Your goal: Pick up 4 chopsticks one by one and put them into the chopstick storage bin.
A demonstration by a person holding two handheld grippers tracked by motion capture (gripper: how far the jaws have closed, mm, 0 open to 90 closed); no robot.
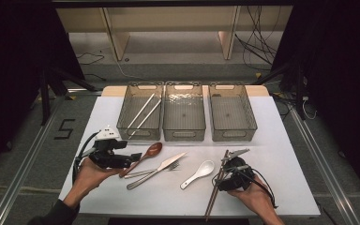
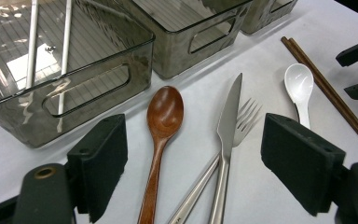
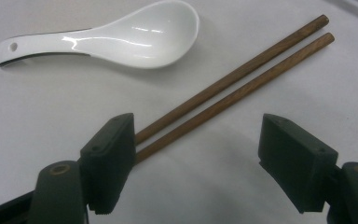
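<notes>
Three bins (image 1: 184, 136) far; two white chopsticks (image 1: 143, 112) in the leftmost. One wooden spoon (image 2: 161, 135), knife (image 2: 226, 126), fork (image 2: 242, 119), white spoon (image 3: 121, 39). Two brown chopsticks (image 3: 233, 81) pass between your right gripper (image 3: 198, 163)'s released jaws, against one pad. Your left gripper (image 2: 193, 163) spreads over the wooden spoon.

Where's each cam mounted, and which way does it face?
High view: above the person's side, facing forward and down on the table; forearms, both hands show.
Left gripper view: on the left hand-held gripper, facing the brown spoon, knife, bins; open jaws show.
Right gripper view: on the right hand-held gripper, facing the chopsticks; open jaws show.
Shared: white spoon, chopsticks.
</notes>
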